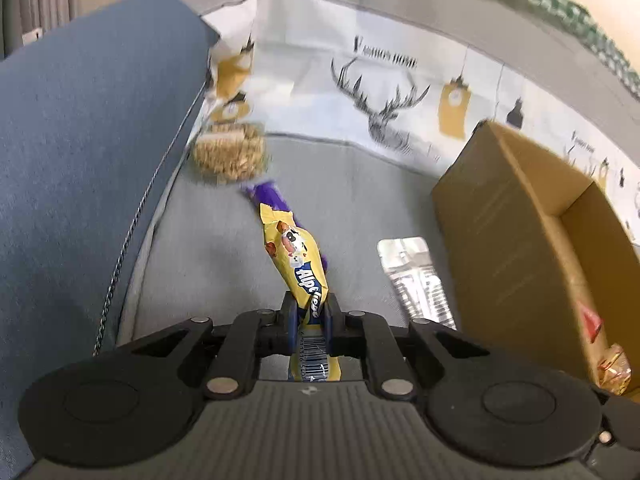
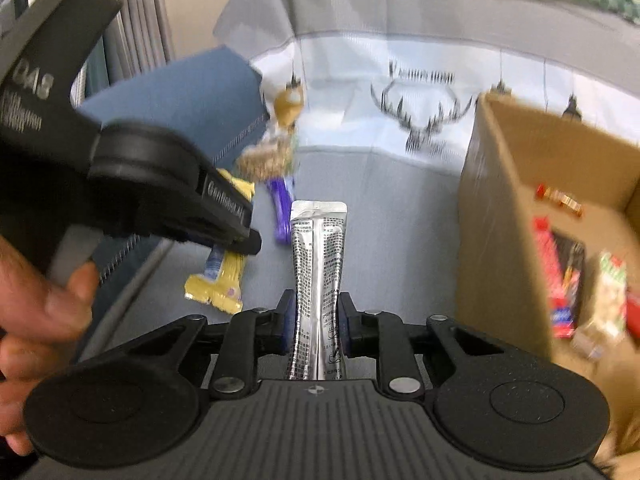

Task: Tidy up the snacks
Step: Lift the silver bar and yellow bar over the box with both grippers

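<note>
Your left gripper [image 1: 310, 312] has its fingers nearly closed on a yellow candy packet [image 1: 294, 256], pinching it low on the wrapper near the barcode end, so most of the packet stands up and away from the fingers. Your right gripper [image 2: 318, 316] is just as narrowly shut on a silver sachet [image 2: 318, 264], clamped across its lower half with the sealed top pointing forward. No earlier view is on hand, so only the present grip can be judged.

Both packs look light and soft. The yellow wrapper is thin film that will likely crumple and slide; the silver sachet creases where the pads bite, and its foil looks slippery. A hold across the flat middle or a sealed seam should keep either from twisting out.

Further out, on the grey couch cushion [image 1: 352, 184], a purple wrapper [image 1: 266, 194] lies just behind the yellow packet, and a round oat-coloured snack [image 1: 228, 154] sits near the blue cushion [image 1: 80, 140]. In the right wrist view your left hand [image 2: 44, 312] shows at the frame edge.

The cardboard box [image 2: 504, 208] stands open to the right, already holding red and green packets [image 2: 560, 280]. It looks like the place for both packs, and they seem clear of the cushion and not yet over the box rim.
</note>
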### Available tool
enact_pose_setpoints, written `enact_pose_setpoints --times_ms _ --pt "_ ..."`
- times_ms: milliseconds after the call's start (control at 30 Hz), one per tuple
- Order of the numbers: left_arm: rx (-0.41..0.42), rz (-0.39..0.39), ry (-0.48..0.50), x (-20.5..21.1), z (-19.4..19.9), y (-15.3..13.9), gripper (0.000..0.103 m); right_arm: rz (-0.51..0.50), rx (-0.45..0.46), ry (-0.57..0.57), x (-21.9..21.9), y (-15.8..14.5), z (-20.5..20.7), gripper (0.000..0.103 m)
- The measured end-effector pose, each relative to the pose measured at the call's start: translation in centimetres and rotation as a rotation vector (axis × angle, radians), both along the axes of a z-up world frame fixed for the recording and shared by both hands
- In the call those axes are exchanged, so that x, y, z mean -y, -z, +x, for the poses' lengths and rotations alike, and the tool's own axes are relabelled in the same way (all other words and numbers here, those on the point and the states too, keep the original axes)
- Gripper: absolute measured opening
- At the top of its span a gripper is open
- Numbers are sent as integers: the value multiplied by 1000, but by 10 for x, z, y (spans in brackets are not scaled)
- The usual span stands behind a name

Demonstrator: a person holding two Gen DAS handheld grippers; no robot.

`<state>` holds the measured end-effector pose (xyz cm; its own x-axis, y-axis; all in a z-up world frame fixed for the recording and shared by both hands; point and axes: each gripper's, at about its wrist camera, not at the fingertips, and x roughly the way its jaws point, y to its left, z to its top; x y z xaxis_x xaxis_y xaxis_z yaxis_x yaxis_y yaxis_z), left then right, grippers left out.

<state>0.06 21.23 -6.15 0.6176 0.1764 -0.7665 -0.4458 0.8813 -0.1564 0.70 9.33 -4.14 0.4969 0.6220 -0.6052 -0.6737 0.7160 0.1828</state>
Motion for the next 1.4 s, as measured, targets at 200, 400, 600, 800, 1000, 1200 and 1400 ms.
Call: enact_pose_setpoints --times_ms 200,400,600,800,1000,1200,1400 --pt "58 5 7 4 0 -9 13 39 30 23 15 -18 7 23" --pt "105 13 14 10 3 -15 13 73 57 45 31 -35 13 23" --pt "171 62 15 18 0 -26 13 137 102 96 60 -59 28 23" --pt "256 81 38 29 1 -40 13 208 174 166 105 -96 56 23" --pt "253 75 69 40 12 -40 13 158 269 217 146 -96 84 23" --pt "266 69 85 50 20 -38 13 130 141 303 176 -68 108 22" --pt "295 78 108 60 25 -42 13 115 133 330 194 -59 115 23"
